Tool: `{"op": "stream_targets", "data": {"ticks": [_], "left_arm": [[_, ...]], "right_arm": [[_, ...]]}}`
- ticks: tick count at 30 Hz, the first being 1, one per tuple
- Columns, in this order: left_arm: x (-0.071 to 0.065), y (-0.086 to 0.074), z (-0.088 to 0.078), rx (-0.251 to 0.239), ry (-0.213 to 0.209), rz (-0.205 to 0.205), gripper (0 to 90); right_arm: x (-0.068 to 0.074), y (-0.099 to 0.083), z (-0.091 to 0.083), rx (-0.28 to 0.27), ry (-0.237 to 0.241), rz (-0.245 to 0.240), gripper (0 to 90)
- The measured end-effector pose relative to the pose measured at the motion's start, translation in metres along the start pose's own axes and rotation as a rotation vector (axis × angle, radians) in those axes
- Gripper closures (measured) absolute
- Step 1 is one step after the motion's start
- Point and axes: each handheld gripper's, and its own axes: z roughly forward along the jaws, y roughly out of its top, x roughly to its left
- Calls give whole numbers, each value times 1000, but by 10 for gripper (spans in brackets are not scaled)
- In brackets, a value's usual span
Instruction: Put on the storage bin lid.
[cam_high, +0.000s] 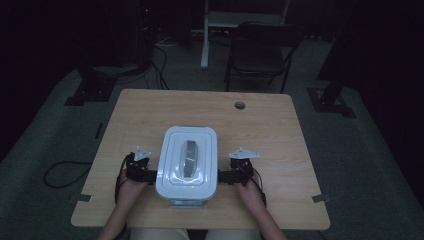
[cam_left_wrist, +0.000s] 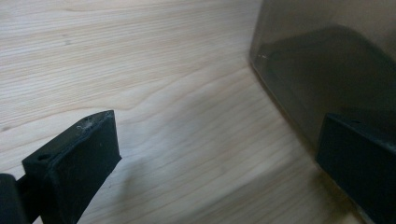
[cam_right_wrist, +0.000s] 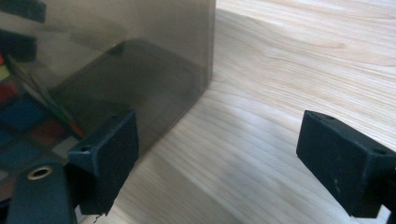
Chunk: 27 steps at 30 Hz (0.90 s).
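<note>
Lidded box (cam_high: 186, 161) at near-center of table (cam_high: 260, 125) — flanked by L gripper (cam_high: 145, 175) and R gripper (cam_high: 226, 176). Both spread open, holding nothing; box wall just beside inner jaws — contact unclear.

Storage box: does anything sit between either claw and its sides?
Nothing visible does. The left claw and right claw sit open right beside the box, with bare table around them.

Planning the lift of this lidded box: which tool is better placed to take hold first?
Neither clearly; marginally the left tool, which looks closer to the box. The right tool flanks the other side, also open.
</note>
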Motion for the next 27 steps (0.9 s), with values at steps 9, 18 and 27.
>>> {"op": "stream_targets", "data": {"ticks": [9, 18, 27], "left_arm": [[-17, 9, 12, 13, -43, 10, 5], [-35, 21, 25, 27, -65, 43, 5], [-48, 30, 34, 37, -84, 63, 5]], "right_arm": [[-20, -3, -12, -11, -34, 29, 131], [-39, -7, -23, -21, -65, 63, 134], [-55, -13, -33, -15, -79, 81, 137]]}}
